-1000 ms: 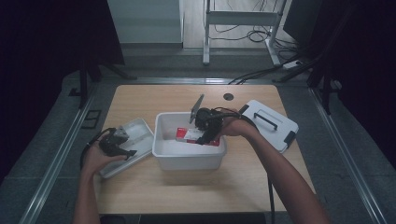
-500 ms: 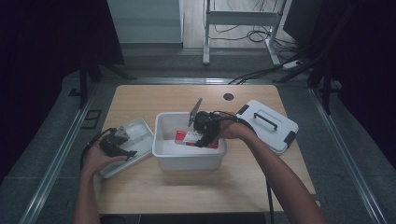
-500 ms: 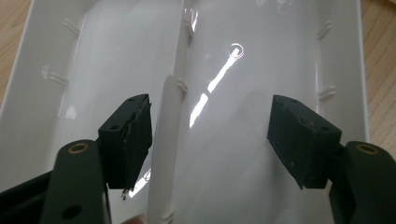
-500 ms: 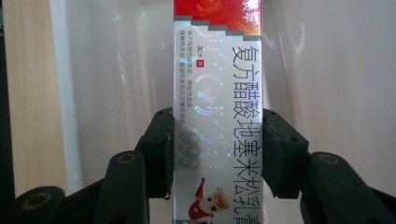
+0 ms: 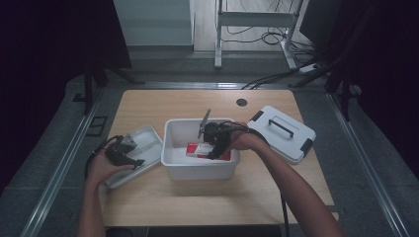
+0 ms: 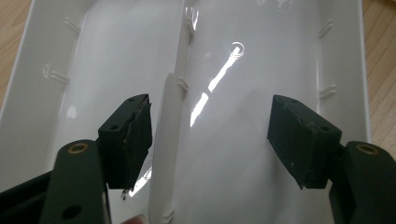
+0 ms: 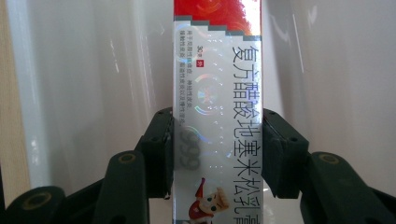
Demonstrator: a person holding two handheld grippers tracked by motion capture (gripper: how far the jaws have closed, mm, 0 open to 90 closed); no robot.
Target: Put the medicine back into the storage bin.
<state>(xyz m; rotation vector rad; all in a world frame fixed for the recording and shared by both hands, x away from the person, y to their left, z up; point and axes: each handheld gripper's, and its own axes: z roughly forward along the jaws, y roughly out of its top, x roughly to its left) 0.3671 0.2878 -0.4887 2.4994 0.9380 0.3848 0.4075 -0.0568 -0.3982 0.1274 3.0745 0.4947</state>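
Observation:
A long red and white carton (image 7: 217, 84) with printed characters lies lengthwise between my right gripper's (image 7: 217, 149) jaws, whose pads press on its two long sides. In the high view this right gripper (image 5: 213, 149) reaches down into the white bin (image 5: 173, 148) at mid-table, and the carton (image 5: 195, 149) sits low inside it. My left gripper (image 5: 129, 157) rests at the left over a shallow white divided tray (image 5: 148, 137). In the left gripper view its jaws stand wide open (image 6: 210, 135) above the tray's (image 6: 289, 51) ridge, with nothing between them.
The bin's white lid (image 5: 282, 133) with a black handle lies to the right of the bin. A dark round hole (image 5: 241, 102) sits in the wooden tabletop near the far edge. Bare wood runs along the near edge in front of the bin.
My right hand has sunk a little deeper into the bin with the carton still gripped. The left hand has stayed over the tray.

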